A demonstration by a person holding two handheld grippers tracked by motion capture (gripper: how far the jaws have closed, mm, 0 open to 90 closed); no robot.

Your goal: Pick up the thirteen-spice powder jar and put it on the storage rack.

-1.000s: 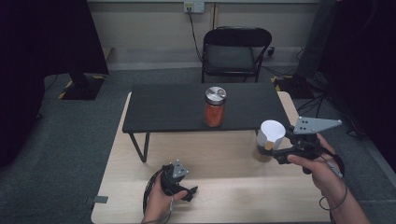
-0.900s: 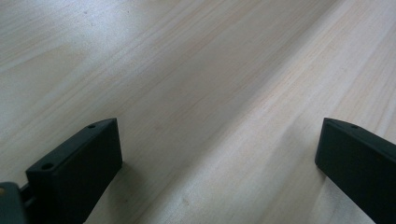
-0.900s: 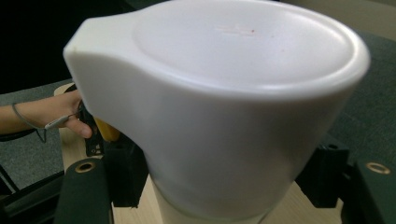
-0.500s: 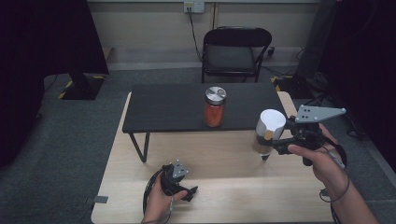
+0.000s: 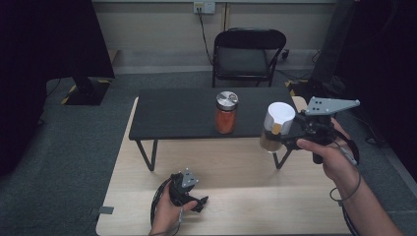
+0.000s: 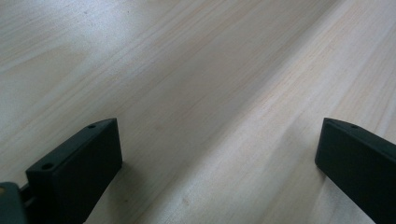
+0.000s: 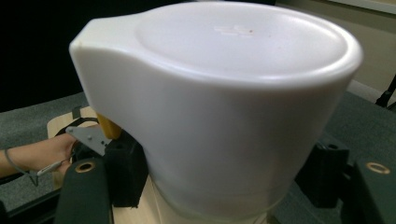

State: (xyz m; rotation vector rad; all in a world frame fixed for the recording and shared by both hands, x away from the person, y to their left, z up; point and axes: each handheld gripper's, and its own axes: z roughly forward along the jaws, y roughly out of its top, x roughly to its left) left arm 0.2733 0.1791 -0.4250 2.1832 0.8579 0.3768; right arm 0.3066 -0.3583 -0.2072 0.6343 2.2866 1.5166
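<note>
The left gripper [image 5: 195, 202] rests low on the wooden table [image 5: 236, 172] near its front edge, towards the left corner. In the left gripper view its fingers [image 6: 79, 168] stand wide apart over bare wood, with nothing between them.

Further right, the right gripper [image 5: 285, 140] is clamped on a white-lidded jar [image 5: 276, 127], the fingers [image 7: 122, 173] pressing on the jar's sides just below the lid. The jar hangs upright in the air, clear of the wooden table, at the front right corner of the small black table [image 5: 206, 113] that stands on the wood.

By my judgement the pick-up is done: the jar is gripped and off the surface. What is left looks like the carry and the setting-down, most likely on the black table, though the pictures do not settle the spot.

On the black table an orange jar with a silver lid [image 5: 226, 112] stands upright near the front edge, right of the middle; it is the one thing close to the white-lidded jar's likely path, so a placement should stay apart from it. The black table's own right front corner and its leg [image 5: 282, 158] sit just beneath the lifted jar and could be clipped. A folding chair [image 5: 246, 56] stands on the floor behind, well apart.
</note>
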